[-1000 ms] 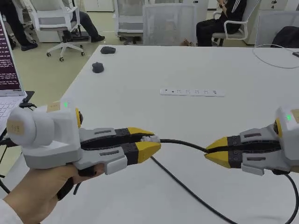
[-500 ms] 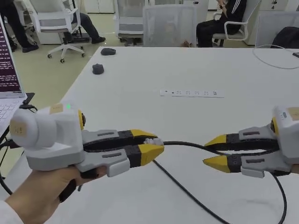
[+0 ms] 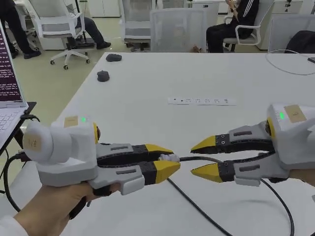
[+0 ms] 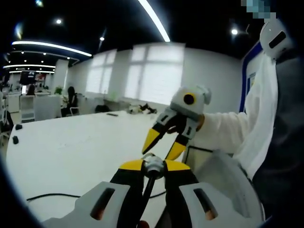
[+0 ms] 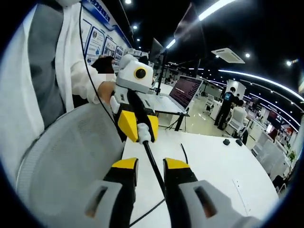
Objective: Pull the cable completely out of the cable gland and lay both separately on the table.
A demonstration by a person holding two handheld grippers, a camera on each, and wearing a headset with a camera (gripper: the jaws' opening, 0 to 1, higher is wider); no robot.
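Observation:
My left gripper (image 3: 173,158) is shut on the white cable gland (image 3: 169,158), holding it above the white table (image 3: 142,113). A black cable (image 3: 194,158) leaves the gland toward the right and passes between the jaws of my right gripper (image 3: 203,158), which stands open around it without pinching. In the left gripper view the gland (image 4: 153,163) sits between my yellow tips, and the right gripper (image 4: 164,144) faces it, open. In the right gripper view the cable (image 5: 155,167) runs between my spread jaws up to the gland (image 5: 144,137) in the left gripper (image 5: 138,127). More cable (image 3: 197,206) trails across the table.
A white power strip (image 3: 199,101) lies mid-table. Two dark mice (image 3: 103,75) (image 3: 113,57) rest at the far left. A laptop (image 3: 7,93) stands off the left edge. Office chairs (image 3: 178,27) and seated people are beyond the far edge. A thin cable (image 3: 285,68) curves at the far right.
My right gripper has opened, letting go of the cable, and has slid left along it toward the gland. The left gripper keeps its hold on the gland.

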